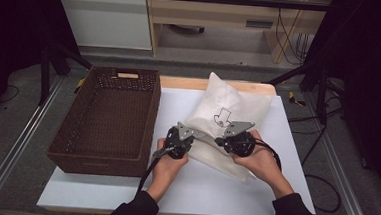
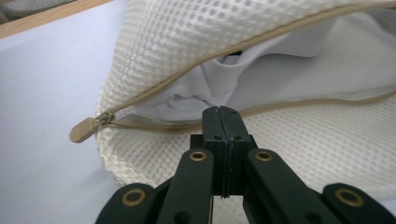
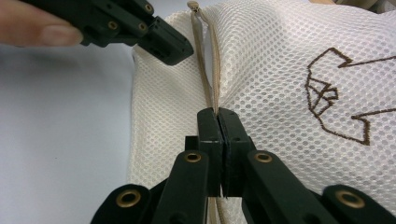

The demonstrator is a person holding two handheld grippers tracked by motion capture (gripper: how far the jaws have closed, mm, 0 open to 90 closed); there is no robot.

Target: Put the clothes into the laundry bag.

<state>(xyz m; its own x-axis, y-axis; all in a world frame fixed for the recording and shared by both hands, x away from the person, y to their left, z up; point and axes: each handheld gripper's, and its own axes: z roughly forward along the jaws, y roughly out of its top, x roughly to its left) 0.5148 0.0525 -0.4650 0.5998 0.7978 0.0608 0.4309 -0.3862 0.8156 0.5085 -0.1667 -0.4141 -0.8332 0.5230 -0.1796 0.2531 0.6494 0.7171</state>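
Both hands enter at the near edge of the worktop [image 1: 183, 197]. Mesh laundry bag [image 1: 228, 115] lies right of centre, long axis running toward the far right corner, zipper [image 2: 187, 74] partly open. Left gripper [image 2: 219, 114] clenched, tips at the lower zipper edge; whether it pinches mesh I cannot tell. Right gripper [image 3: 217, 116] clamped on the zipper tape. Wicker basket [image 1: 72, 125] sits along the left edge, on the left hand's side.

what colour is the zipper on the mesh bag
Tan zipper on the white mesh bag; clearest in the left gripper view.

basket [image 1: 108, 120] left of mesh bag [image 1: 228, 115]; both on table [image 1: 223, 189]
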